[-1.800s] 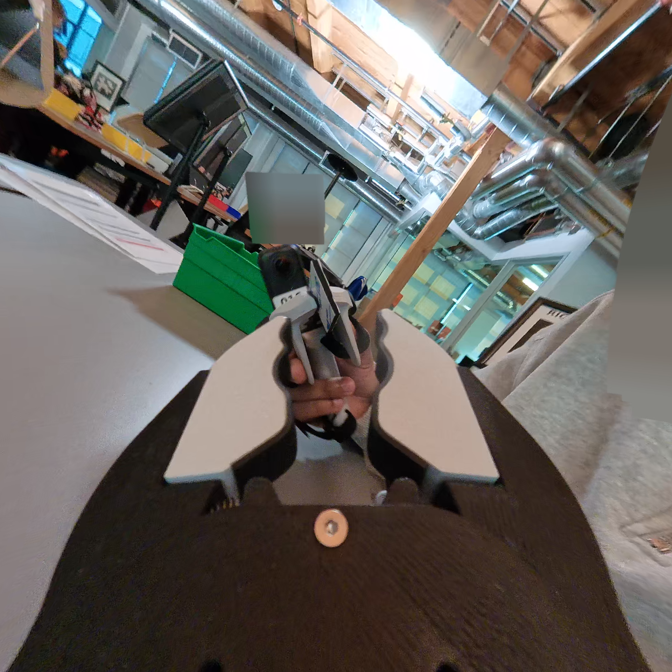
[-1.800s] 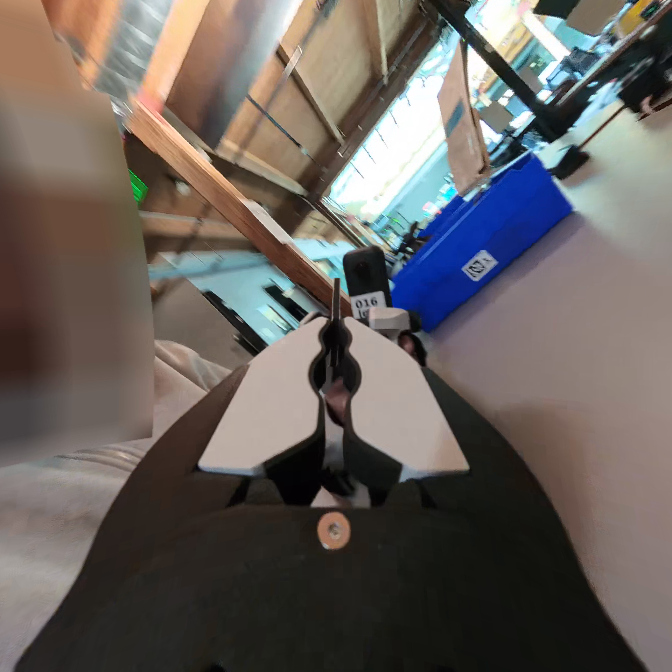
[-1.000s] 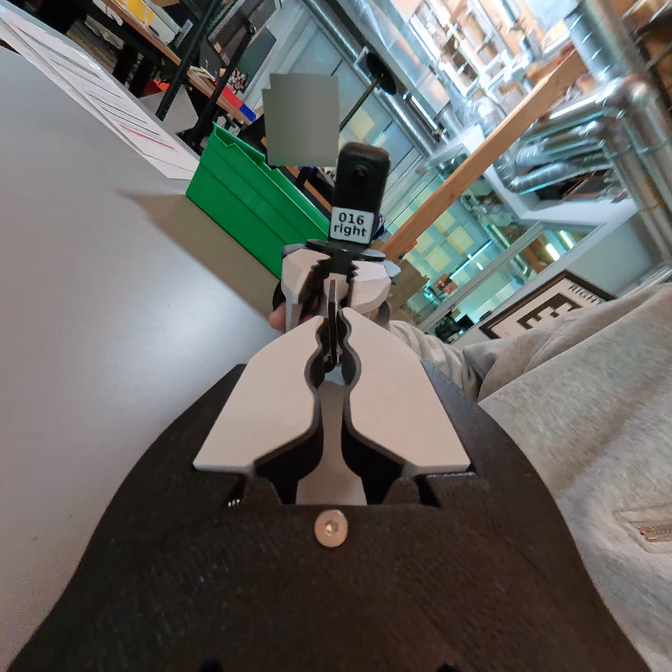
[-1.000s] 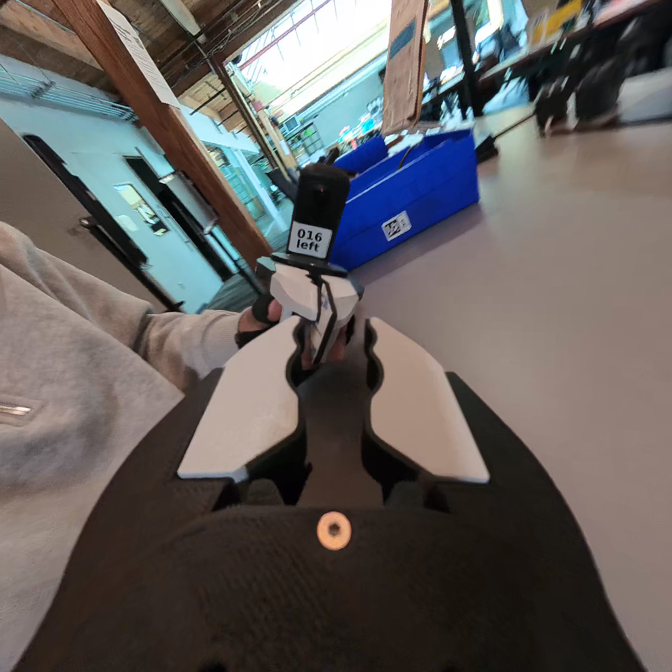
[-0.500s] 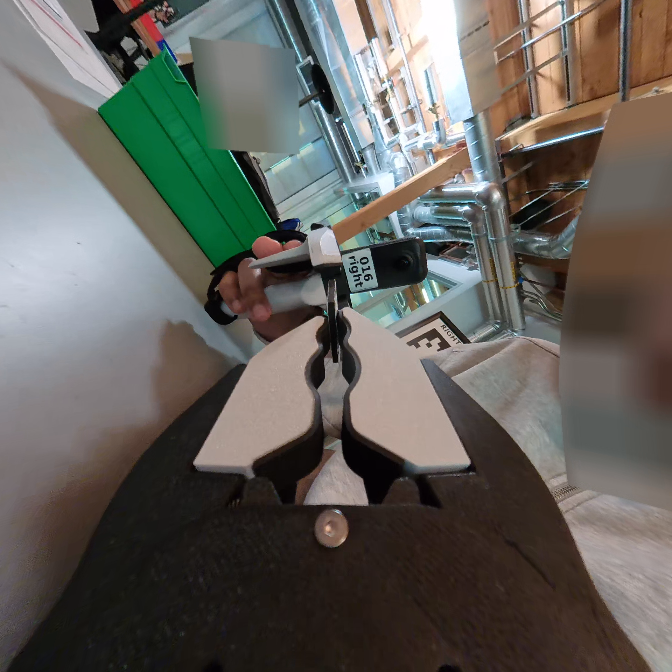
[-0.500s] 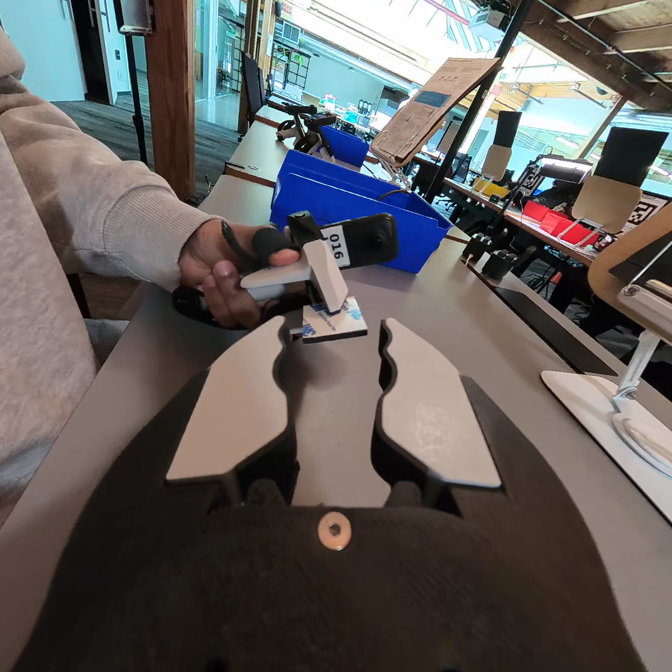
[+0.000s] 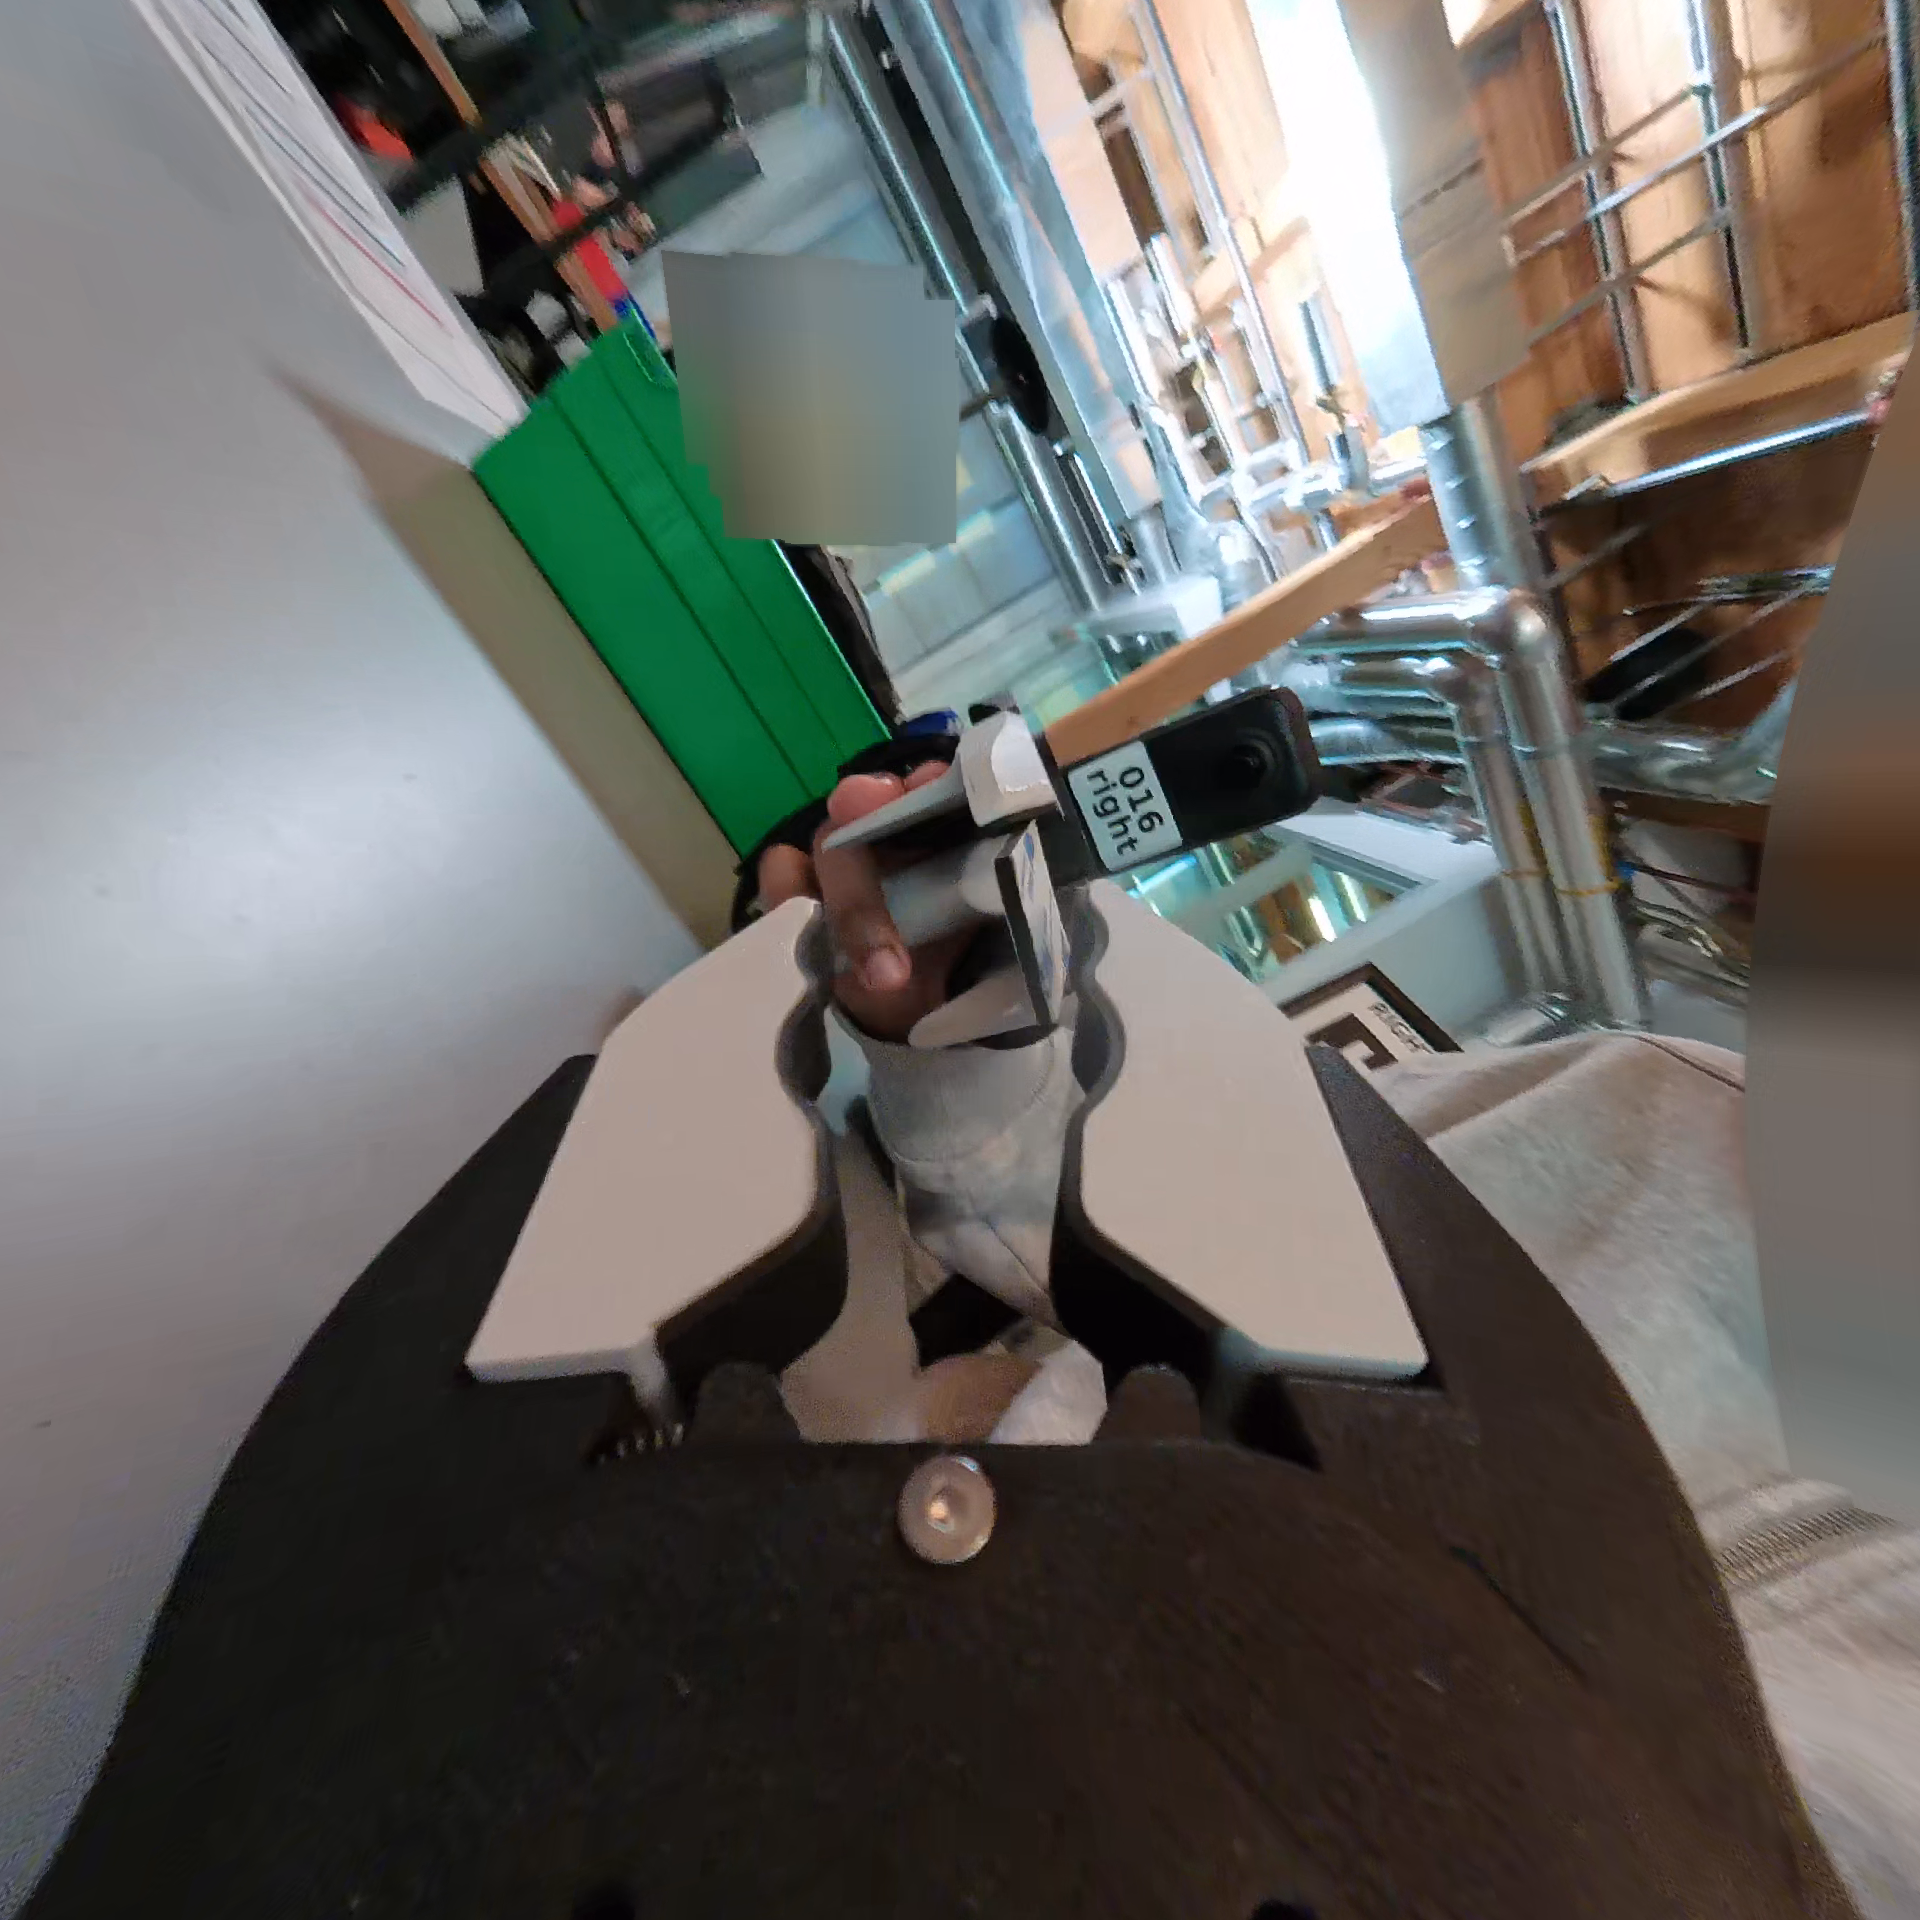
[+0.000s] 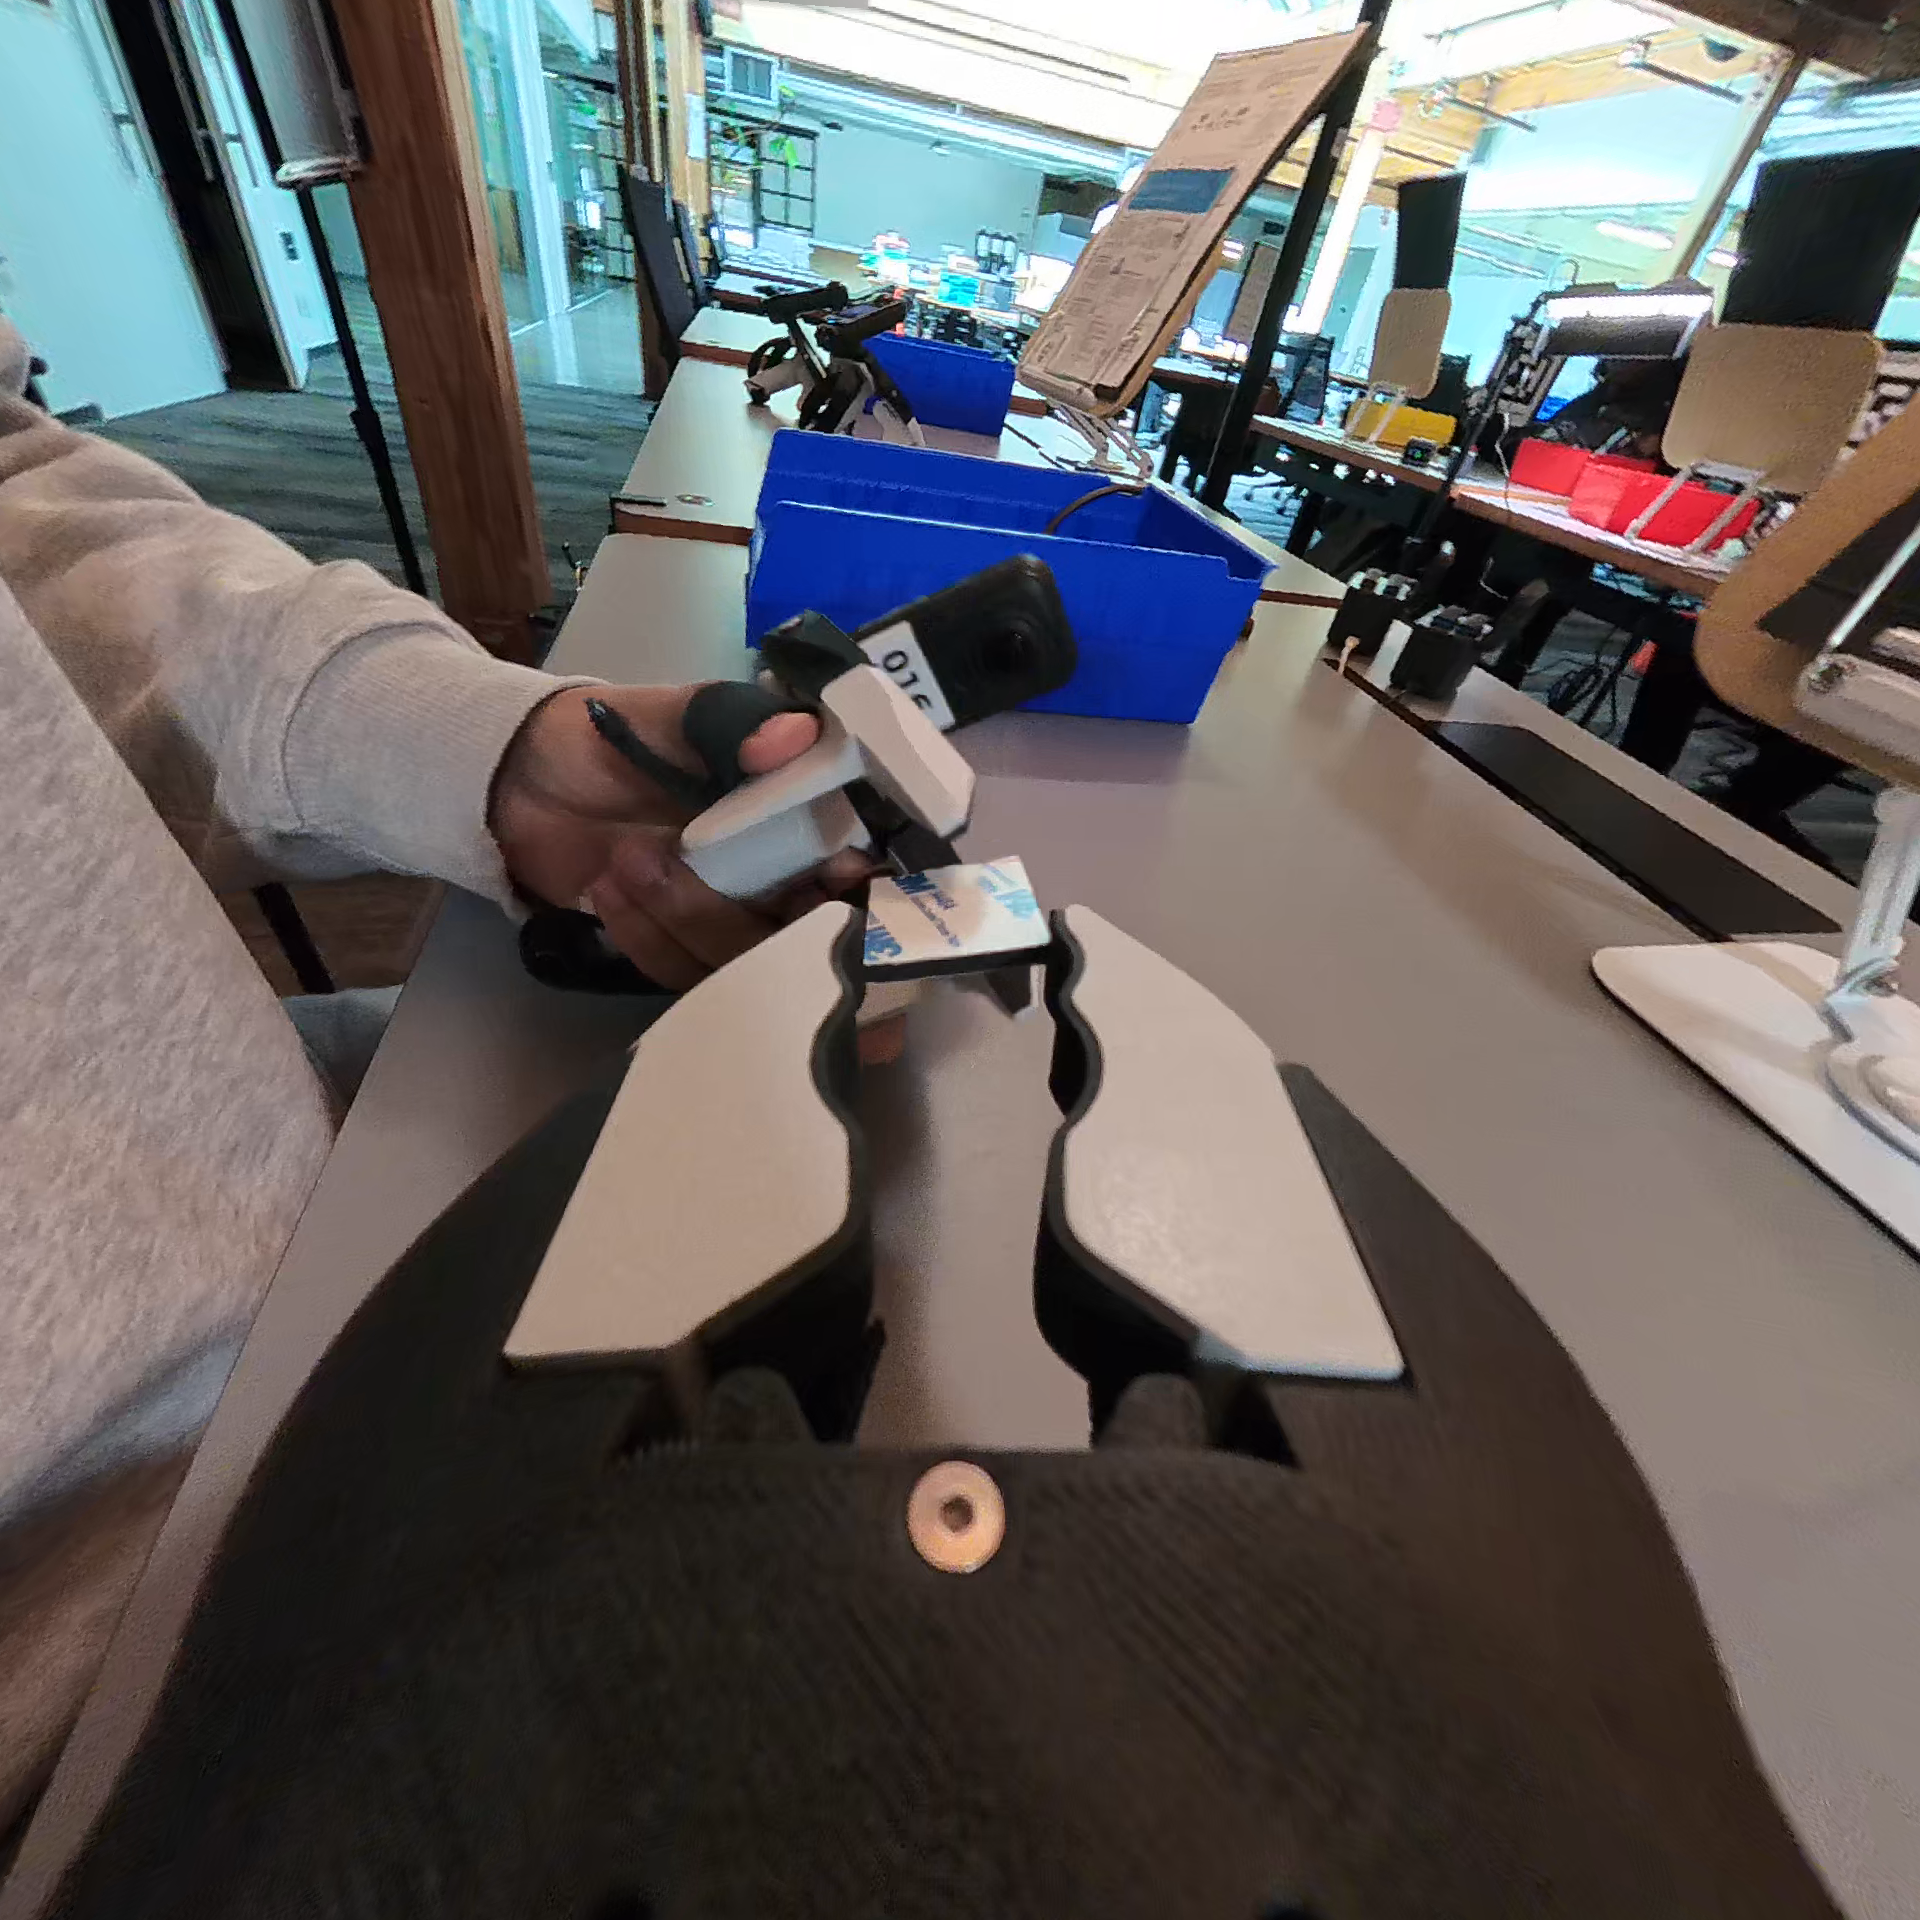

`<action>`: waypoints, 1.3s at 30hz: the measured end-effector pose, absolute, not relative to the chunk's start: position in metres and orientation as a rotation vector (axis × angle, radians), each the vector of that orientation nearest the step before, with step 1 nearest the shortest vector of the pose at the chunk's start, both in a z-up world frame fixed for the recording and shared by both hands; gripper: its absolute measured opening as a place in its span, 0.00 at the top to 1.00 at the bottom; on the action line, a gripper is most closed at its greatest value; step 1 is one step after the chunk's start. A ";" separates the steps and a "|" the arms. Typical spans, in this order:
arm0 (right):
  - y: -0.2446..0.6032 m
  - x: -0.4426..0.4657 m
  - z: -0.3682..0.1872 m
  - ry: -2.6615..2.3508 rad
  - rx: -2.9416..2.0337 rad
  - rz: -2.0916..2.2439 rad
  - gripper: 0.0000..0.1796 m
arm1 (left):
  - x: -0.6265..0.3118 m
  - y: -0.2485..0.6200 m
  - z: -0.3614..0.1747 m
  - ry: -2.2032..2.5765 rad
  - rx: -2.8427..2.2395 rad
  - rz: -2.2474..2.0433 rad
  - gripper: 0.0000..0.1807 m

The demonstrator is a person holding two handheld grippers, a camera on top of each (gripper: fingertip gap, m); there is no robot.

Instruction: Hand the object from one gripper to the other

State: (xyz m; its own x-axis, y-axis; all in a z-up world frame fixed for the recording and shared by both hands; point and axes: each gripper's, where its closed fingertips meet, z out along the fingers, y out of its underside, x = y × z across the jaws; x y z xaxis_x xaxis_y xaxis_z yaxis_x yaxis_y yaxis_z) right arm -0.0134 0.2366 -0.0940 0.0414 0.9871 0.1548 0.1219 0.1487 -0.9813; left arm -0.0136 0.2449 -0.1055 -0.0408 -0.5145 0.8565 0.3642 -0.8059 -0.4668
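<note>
The object is a thin square pad [image 8: 951,909] with a white and blue backing. In the right wrist view my right gripper [image 8: 951,935] is shut on it, one fingertip on each side edge, above the grey table [image 8: 1351,914]. The left gripper [image 8: 883,831], held in a hand, is just behind the pad with its jaws apart. In the left wrist view my left gripper [image 7: 948,925] is open. The pad [image 7: 1034,935] shows edge-on between its tips, close to the right finger, held by the right gripper [image 7: 1018,914].
A blue bin [image 8: 987,603] stands on the table behind the grippers. A white lamp base [image 8: 1766,1018] is at the right. A green bin [image 7: 675,613] and a printed sheet [image 7: 312,208] lie on the left wrist's side. A grey sleeve [image 8: 260,727] is at the left.
Half a second ago the left gripper was shut on the pad and the right was open. Now the right has closed on the pad's edges and the left has opened.
</note>
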 end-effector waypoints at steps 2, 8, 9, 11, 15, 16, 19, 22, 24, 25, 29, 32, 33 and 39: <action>0.243 -0.012 -0.096 -1.300 -1.250 0.980 0.81 | -0.019 0.250 -0.105 0.146 -1.648 -1.834 0.75; 0.242 -0.014 -0.099 -1.306 -1.272 0.966 0.81 | -0.022 0.252 -0.108 0.251 -1.694 -1.599 0.79; 0.242 -0.015 -0.098 -1.297 -1.280 0.987 0.81 | -0.023 0.252 -0.103 0.262 -1.664 -1.583 0.79; 0.240 -0.015 -0.097 -1.265 -1.323 1.071 0.81 | -0.025 0.249 -0.085 0.286 -1.546 -1.576 0.76; 0.240 -0.010 -0.086 -1.128 -1.414 1.346 0.81 | -0.026 0.245 -0.072 0.392 -1.451 -1.439 0.71; 0.241 -0.009 -0.082 -1.092 -1.422 1.409 0.81 | -0.024 0.244 -0.073 0.432 -1.457 -1.409 0.70; 0.242 -0.004 -0.074 -1.021 -1.422 1.546 0.81 | -0.017 0.239 -0.075 0.500 -1.456 -1.377 0.69; 0.238 -0.003 -0.071 -1.001 -1.422 1.649 0.81 | -0.014 0.235 -0.072 0.524 -1.430 -1.397 0.70; 0.236 -0.005 -0.071 -0.994 -1.428 1.691 0.81 | -0.012 0.231 -0.070 0.550 -1.416 -1.411 0.72; 0.235 -0.005 -0.072 -0.996 -1.432 1.701 0.81 | -0.011 0.229 -0.069 0.565 -1.409 -1.418 0.73; 0.231 -0.007 -0.075 -1.020 -1.450 1.709 0.81 | -0.006 0.225 -0.071 0.611 -1.417 -1.404 0.74; 0.229 -0.009 -0.076 -1.030 -1.450 1.727 0.81 | -0.005 0.224 -0.072 0.622 -1.421 -1.393 0.78; 0.228 -0.009 -0.076 -1.032 -1.448 1.732 0.81 | -0.005 0.225 -0.073 0.617 -1.430 -1.388 0.82; 0.235 -0.011 -0.078 -1.015 -1.408 1.649 0.72 | -0.007 0.227 -0.076 0.591 -1.468 -1.425 0.83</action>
State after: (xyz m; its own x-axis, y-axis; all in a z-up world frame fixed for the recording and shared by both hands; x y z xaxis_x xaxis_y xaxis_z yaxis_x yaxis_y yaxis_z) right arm -0.0106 0.2348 -0.0777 -0.1340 0.9003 -0.4140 -0.0359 -0.4219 -0.9059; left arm -0.0070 0.2269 -0.0759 0.1973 -0.8602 0.4702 0.2745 -0.4120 -0.8689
